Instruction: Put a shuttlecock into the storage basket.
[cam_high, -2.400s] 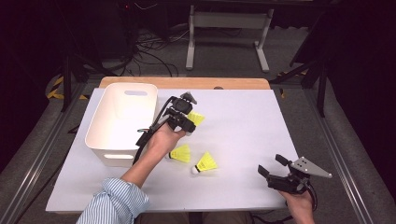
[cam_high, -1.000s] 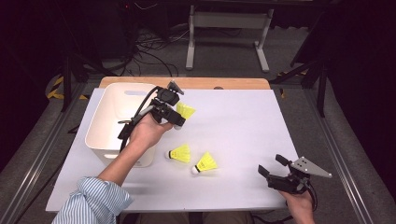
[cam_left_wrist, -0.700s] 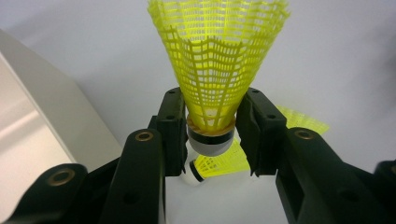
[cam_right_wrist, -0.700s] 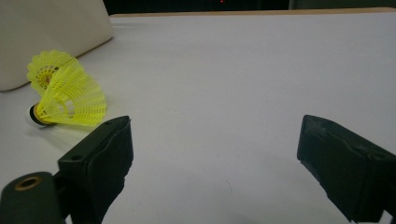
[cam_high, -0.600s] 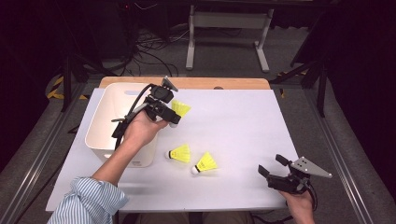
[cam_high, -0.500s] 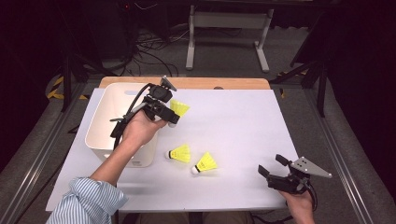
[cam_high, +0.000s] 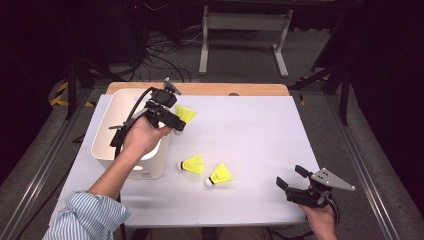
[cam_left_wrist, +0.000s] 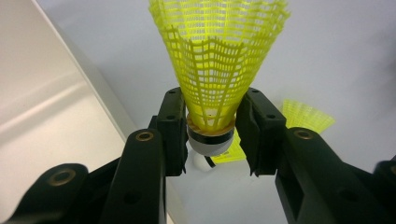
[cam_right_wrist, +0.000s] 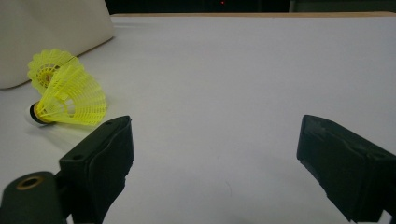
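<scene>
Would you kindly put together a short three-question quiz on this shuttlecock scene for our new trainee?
1. True or false: the left gripper is shut on a yellow shuttlecock.
2. How many shuttlecocks lie on the white board?
3. The right gripper is: A) shut on a shuttlecock, B) open with nothing between its jaws, C) inside the white bin.

Key:
1. True; the pads press near its cork base.
2. Two, a near one and a far one.
3. B
</scene>
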